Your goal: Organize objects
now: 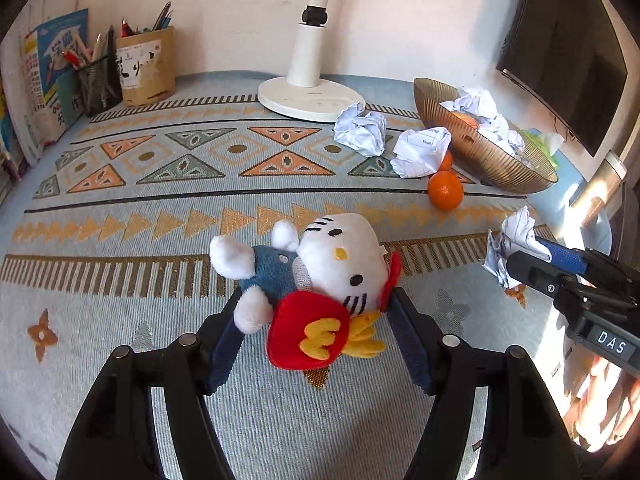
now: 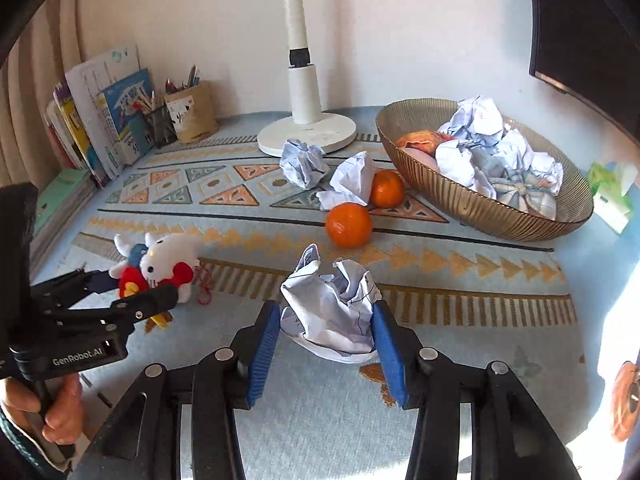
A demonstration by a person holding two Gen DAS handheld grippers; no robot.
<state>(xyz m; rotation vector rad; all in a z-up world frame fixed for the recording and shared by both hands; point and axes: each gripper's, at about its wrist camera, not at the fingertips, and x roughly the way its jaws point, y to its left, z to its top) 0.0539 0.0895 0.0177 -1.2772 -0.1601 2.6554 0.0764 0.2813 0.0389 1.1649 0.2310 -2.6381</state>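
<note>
A white plush cat toy (image 1: 332,260) in blue with a red bow lies sideways between the pads of my left gripper (image 1: 316,300), which is shut on its lower body. The right wrist view shows the same toy (image 2: 168,256) at the left, in the left gripper (image 2: 132,284), low over the patterned cloth. My right gripper (image 2: 326,320) is shut on a crumpled white paper ball (image 2: 332,308), its blue pads pressing both sides. In the left wrist view the right gripper (image 1: 516,256) carries that paper ball (image 1: 516,236) at the right edge.
A ribbed gold bowl (image 2: 480,204) at the back right holds several paper balls and fruit. Two oranges (image 2: 349,225) (image 2: 386,188) and two loose paper balls (image 2: 302,162) (image 2: 352,178) lie before it. A white lamp base (image 2: 308,132), pen holders (image 1: 146,66) and books (image 1: 52,76) stand along the wall.
</note>
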